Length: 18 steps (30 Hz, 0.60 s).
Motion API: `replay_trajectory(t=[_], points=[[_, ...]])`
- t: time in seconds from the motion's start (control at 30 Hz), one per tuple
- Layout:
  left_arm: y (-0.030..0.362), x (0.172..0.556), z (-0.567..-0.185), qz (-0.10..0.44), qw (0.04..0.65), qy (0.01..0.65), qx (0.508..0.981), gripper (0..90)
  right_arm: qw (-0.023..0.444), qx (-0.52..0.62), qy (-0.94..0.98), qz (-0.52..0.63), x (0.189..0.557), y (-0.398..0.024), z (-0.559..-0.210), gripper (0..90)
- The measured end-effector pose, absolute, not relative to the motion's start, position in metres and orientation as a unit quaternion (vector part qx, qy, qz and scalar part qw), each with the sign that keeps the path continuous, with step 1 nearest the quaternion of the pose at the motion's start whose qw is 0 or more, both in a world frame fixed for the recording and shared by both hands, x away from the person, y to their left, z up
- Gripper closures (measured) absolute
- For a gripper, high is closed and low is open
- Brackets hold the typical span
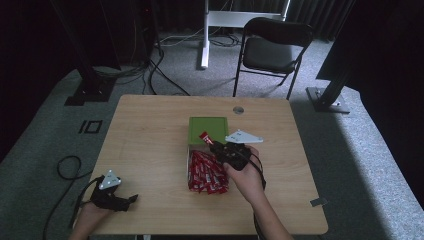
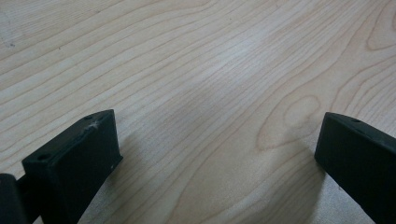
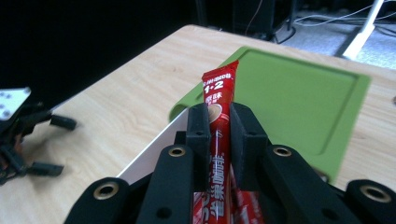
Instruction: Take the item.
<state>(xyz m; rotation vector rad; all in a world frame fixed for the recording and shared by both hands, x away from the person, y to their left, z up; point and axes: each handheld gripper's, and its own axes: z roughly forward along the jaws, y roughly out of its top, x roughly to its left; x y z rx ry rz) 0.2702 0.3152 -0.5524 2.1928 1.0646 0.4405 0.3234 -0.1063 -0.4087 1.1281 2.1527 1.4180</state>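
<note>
Your right tool is clamped on a red coffee sachet above the green lid. Your left tool rests open-jawed on the table.

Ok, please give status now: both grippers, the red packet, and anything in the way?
Right gripper shut on one red packet, above the pile. Left gripper open on bare table, holding nothing. Green tray just ahead; path clear.

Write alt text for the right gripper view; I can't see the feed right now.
The right gripper is shut on a red sachet whose top sticks up between the black jaws. Behind it lies a green tray on the wooden table; the left gripper shows at the left edge.
</note>
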Motion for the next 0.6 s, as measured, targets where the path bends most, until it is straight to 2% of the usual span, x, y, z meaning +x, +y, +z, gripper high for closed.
replay_trajectory(t=[0.6], points=[[0.315, 0.270, -0.552, 0.168, 0.326, 0.406, 0.837, 0.7, 0.210, 0.458, 0.706, 0.499, 0.350, -0.141, -0.421, 79.2]])
